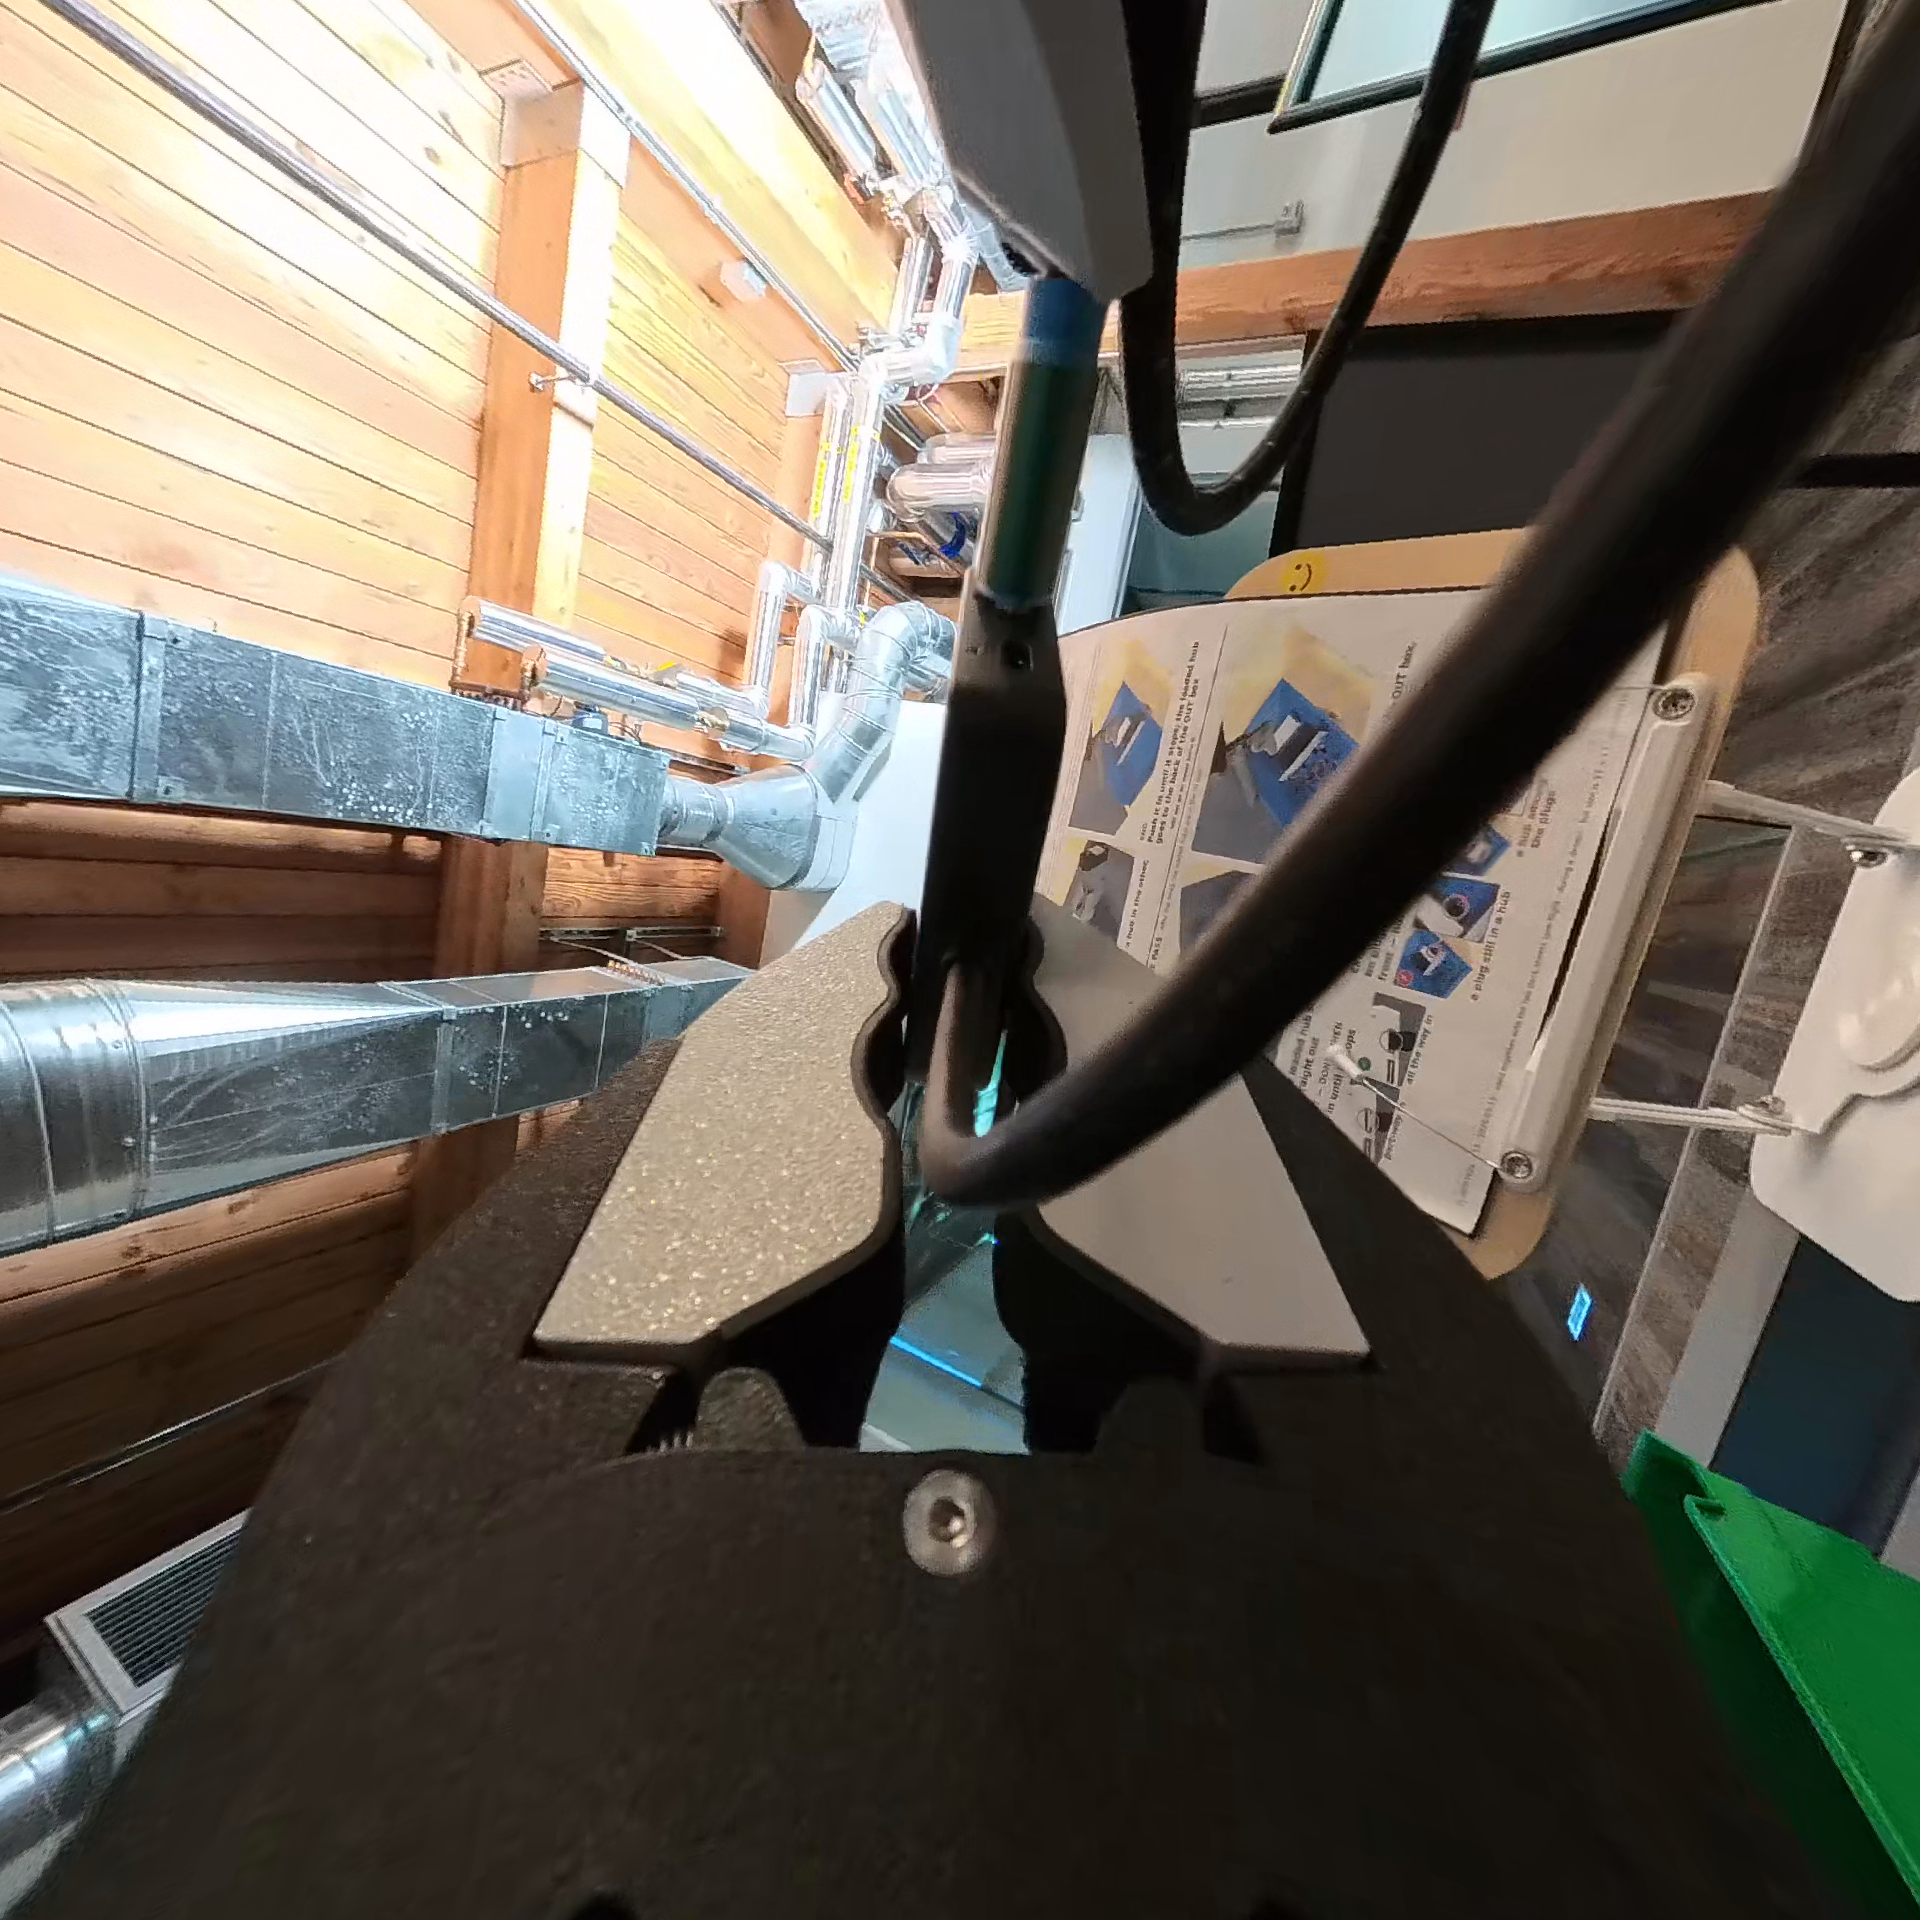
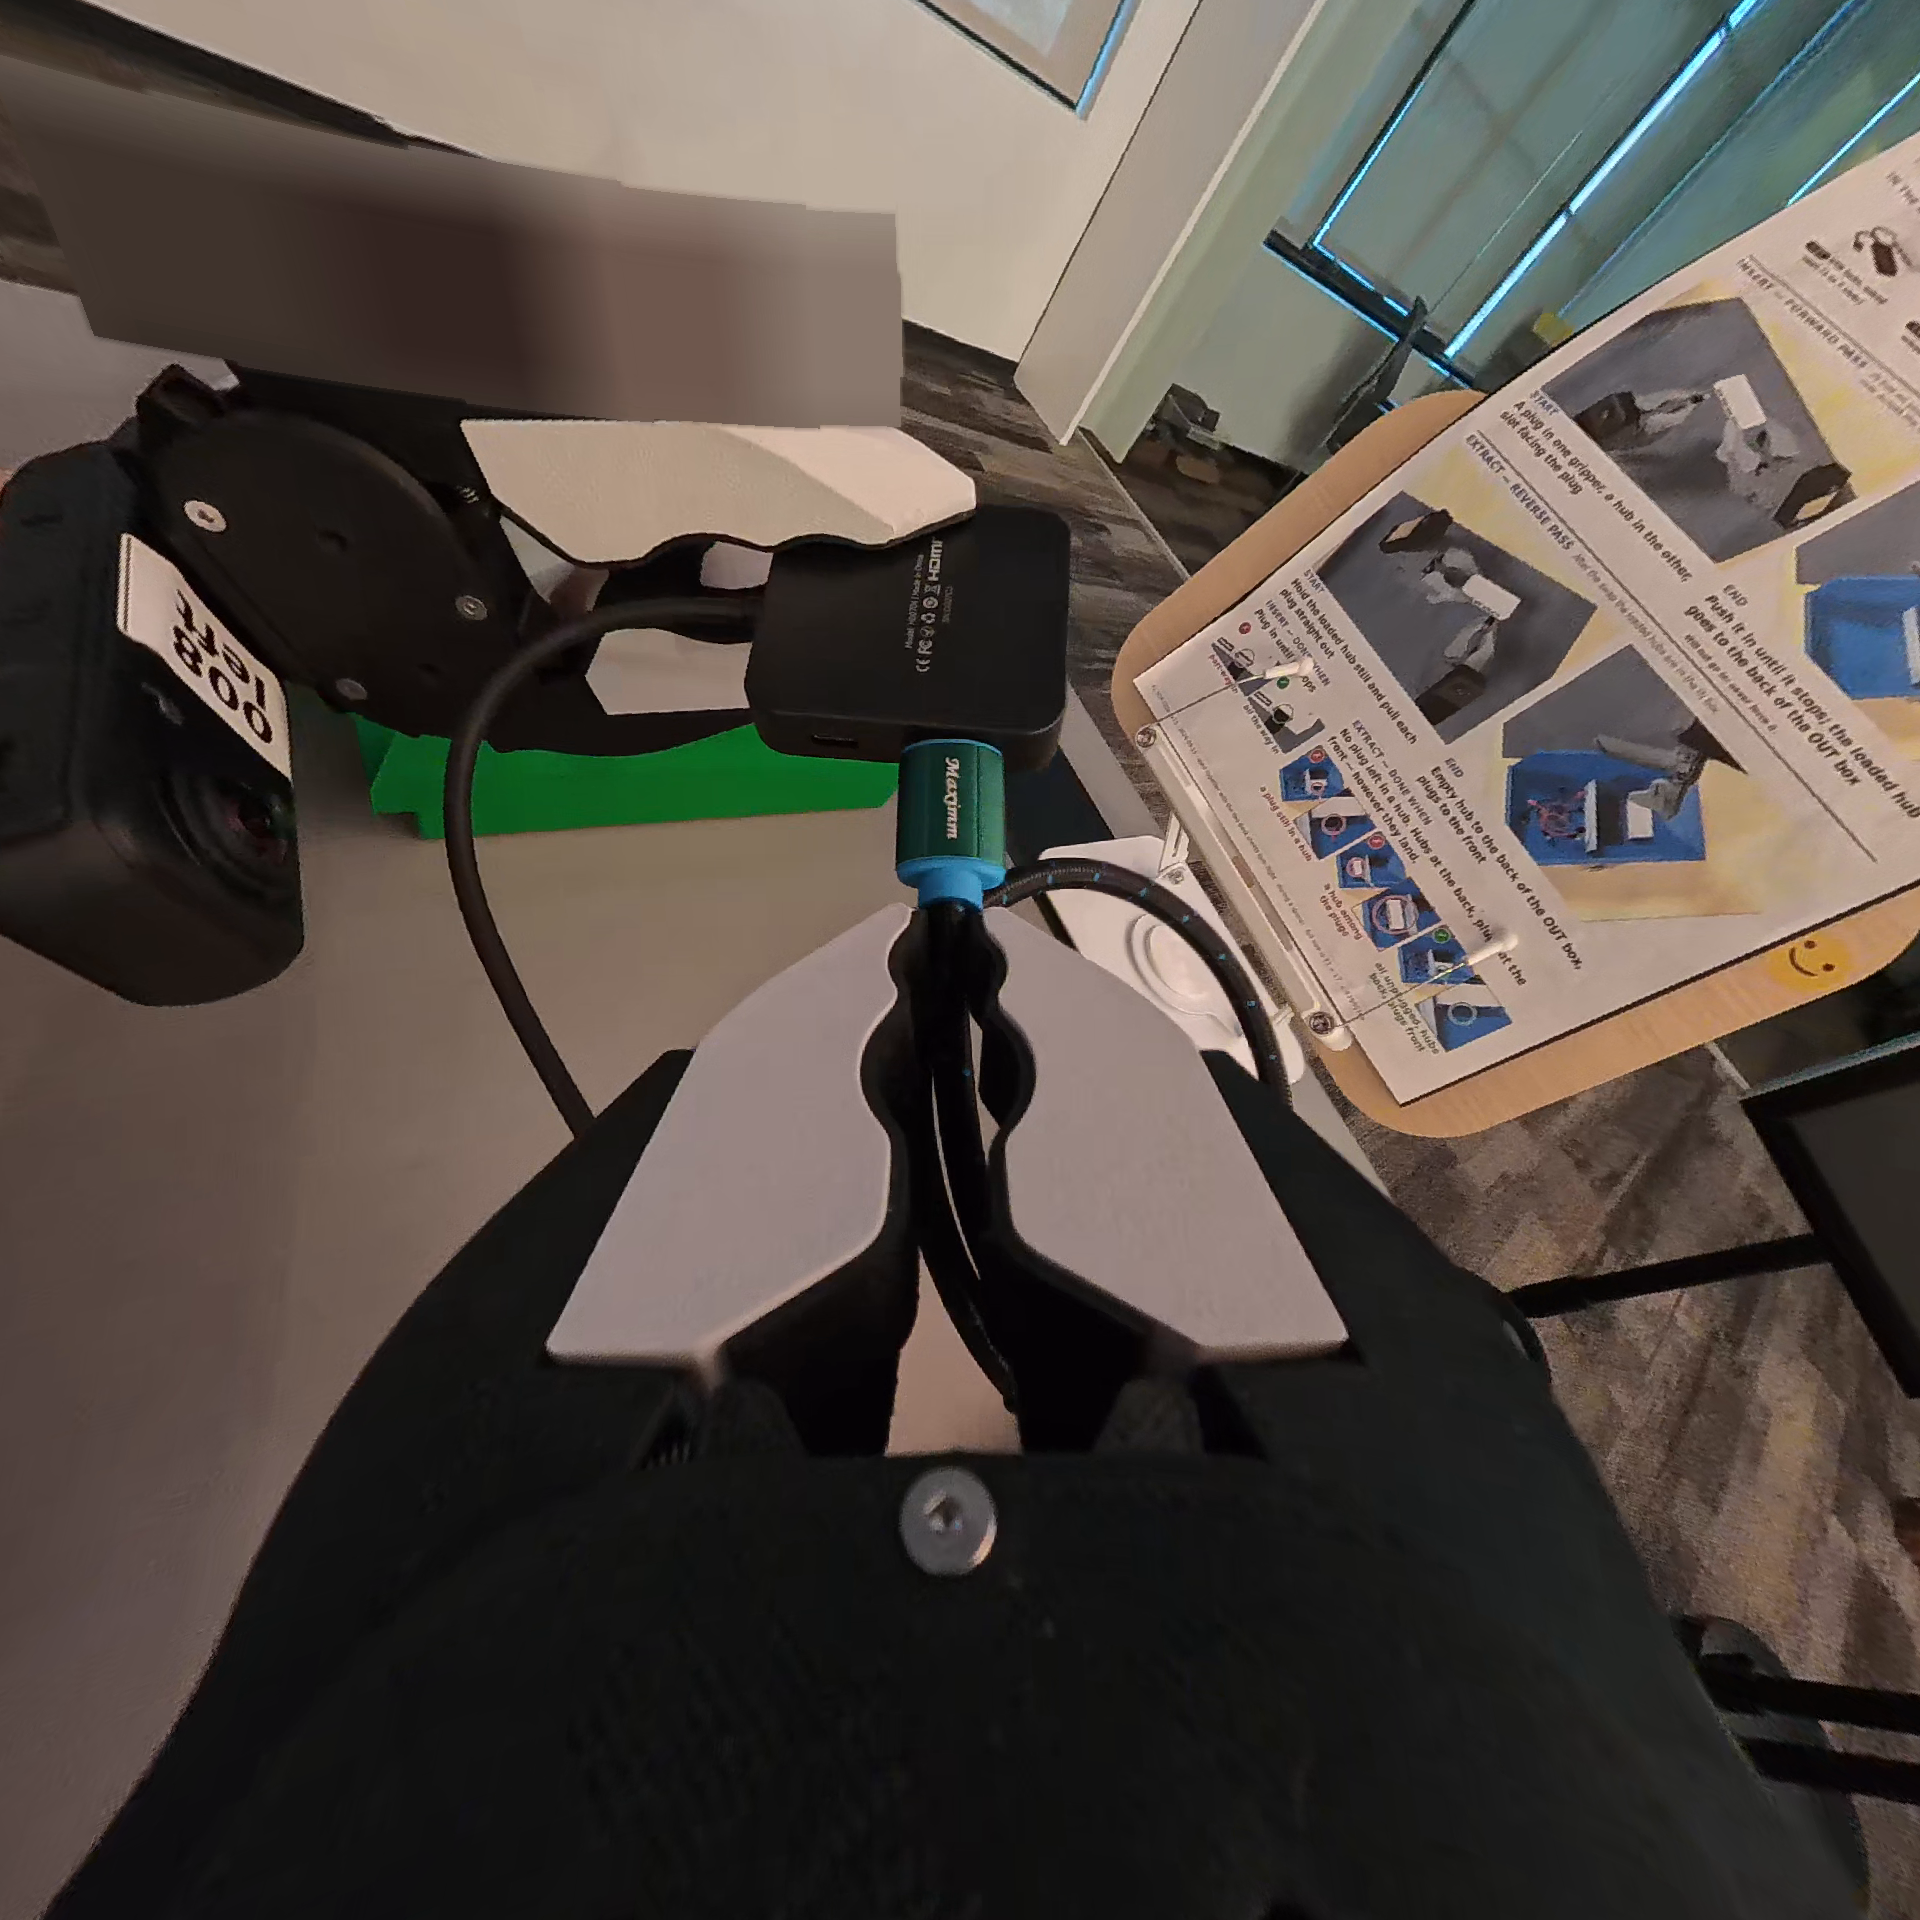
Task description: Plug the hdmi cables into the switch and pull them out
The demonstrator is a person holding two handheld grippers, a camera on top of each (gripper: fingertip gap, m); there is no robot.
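Observation:
My left gripper [image 1: 971, 935] is shut on the black HDMI switch [image 1: 987, 790], which I see edge-on. The switch's own black cable [image 1: 1455, 790] loops out from between the fingers and up to the right. In the right wrist view the switch [image 2: 925, 634] is held level in my left gripper [image 2: 862, 623]. A green and blue HDMI plug [image 2: 945, 821] sits in the switch's near edge. My right gripper [image 2: 948, 935] is shut on the braided black cable [image 2: 1195, 935] just behind that plug. The plug [image 1: 1039, 457] also shows in the left wrist view, below a grey finger [image 1: 1039, 135] of my right gripper.
A printed instruction sheet on a wooden board [image 2: 1558, 727] stands to the right on a white base [image 2: 1153, 956]. A green bin [image 2: 623, 779] sits behind the switch on the grey table [image 2: 208, 1247]. Metal ducts [image 1: 312, 727] and a wooden ceiling fill the left wrist view. Across from one pair of fingers to the other is roughly 9 centimeters.

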